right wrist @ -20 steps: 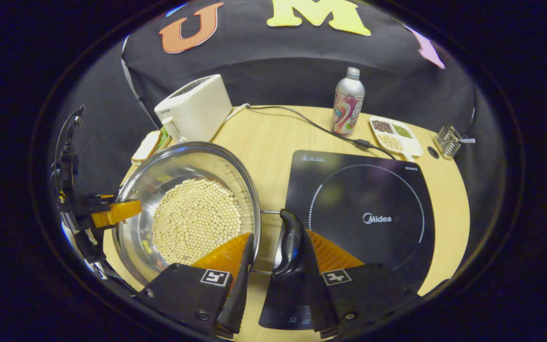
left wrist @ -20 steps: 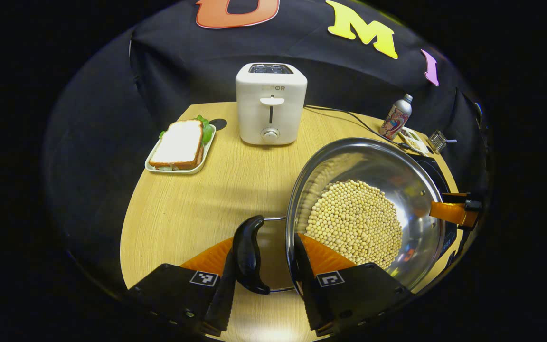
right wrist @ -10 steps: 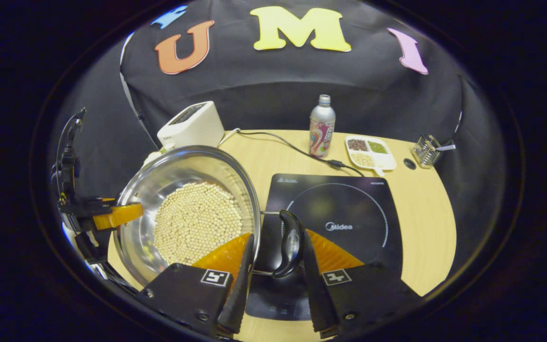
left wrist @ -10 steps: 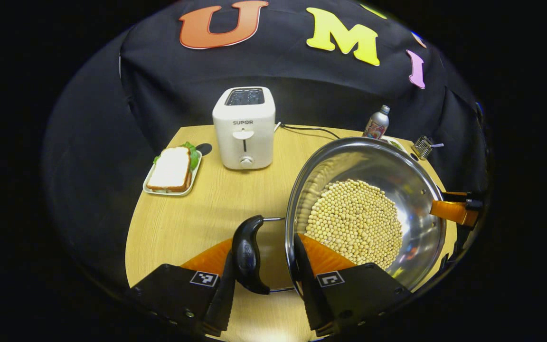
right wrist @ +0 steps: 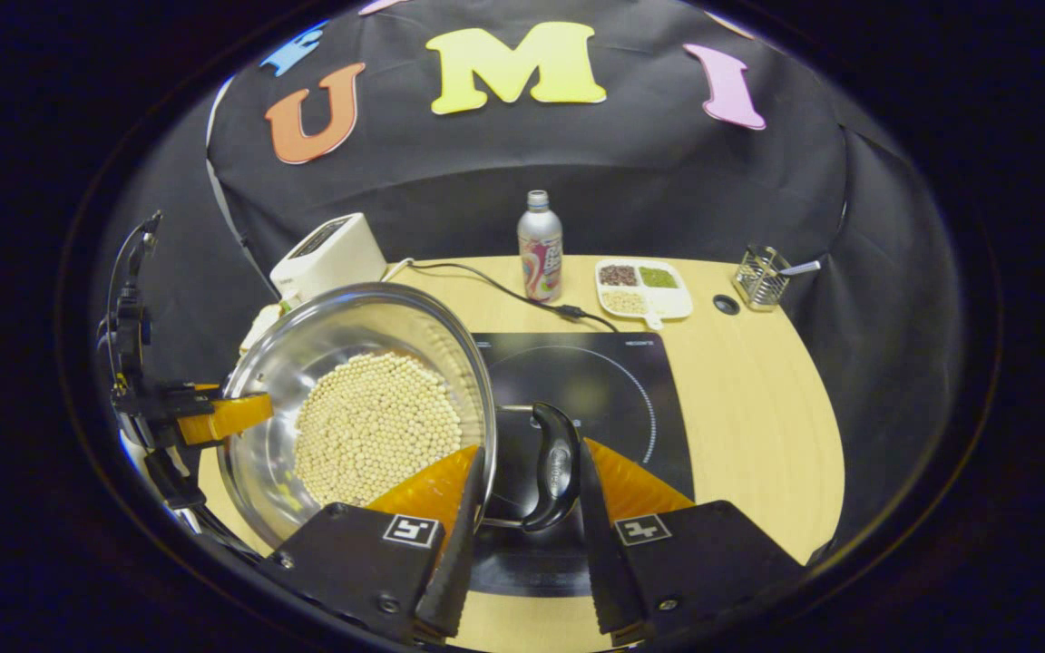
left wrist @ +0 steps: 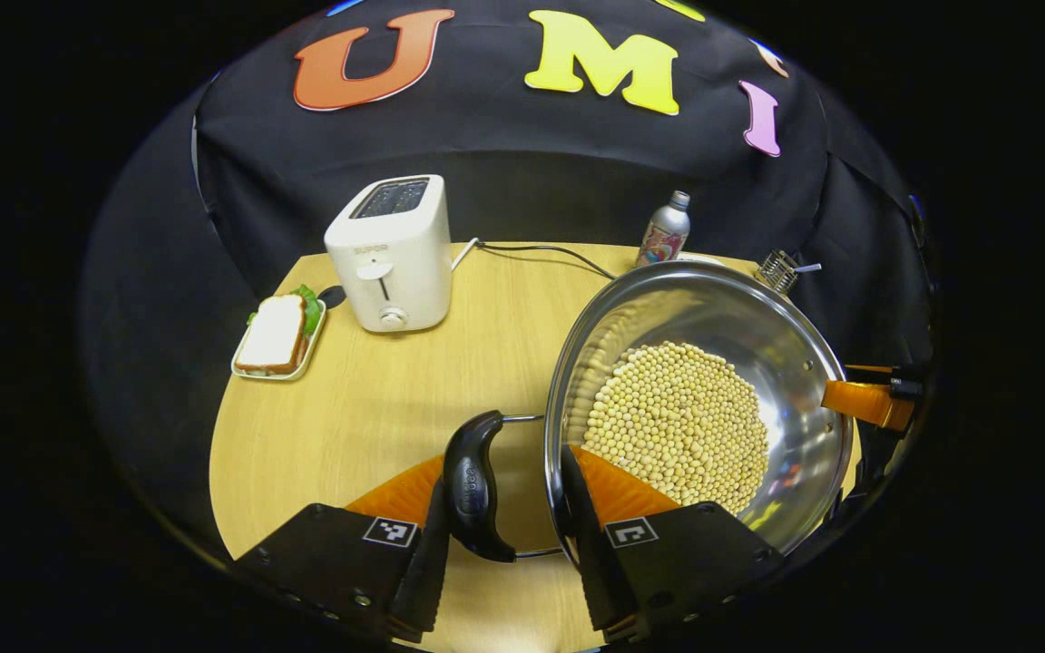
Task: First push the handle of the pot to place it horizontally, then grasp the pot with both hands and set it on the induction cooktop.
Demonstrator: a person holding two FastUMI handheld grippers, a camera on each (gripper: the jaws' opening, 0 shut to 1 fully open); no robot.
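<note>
1. Steel pot point(left wrist: 758, 345) held between the two grippers, seemingly raised off the table point(left wrist: 377, 408). Sits at the left of the cooktop point(right wrist: 613, 381), with its right side over the dark glass.
2. Left gripper point(left wrist: 502, 462) clenched across the left handle point(left wrist: 473, 485): one finger outside the black grip, the other inside the pot wall. Right gripper point(right wrist: 532, 453) clamped the same way on the right handle point(right wrist: 554, 467).
3. Bottom covered with a thick layer of pale beans point(left wrist: 677, 426). Likely heavy for its size, with a load that rolls at any tilt.
4. Rigid and not fragile. Polished wall probably slick, though, so more trust in the black grips than in bare metal.
5. Handles on thin wire loops, likely hinged. Probably best pinched together with the rim, as now, to stop them swinging.
6. Best kept level, with both sides lowering together. Uneven height would send the beans to one side and twist the pot in the fingers.
7. Glass top likely easy to knock or scratch, so a soft landing in the middle of the ring.
8. Toaster point(left wrist: 391, 254) at the far left, well apart from the path.
</note>
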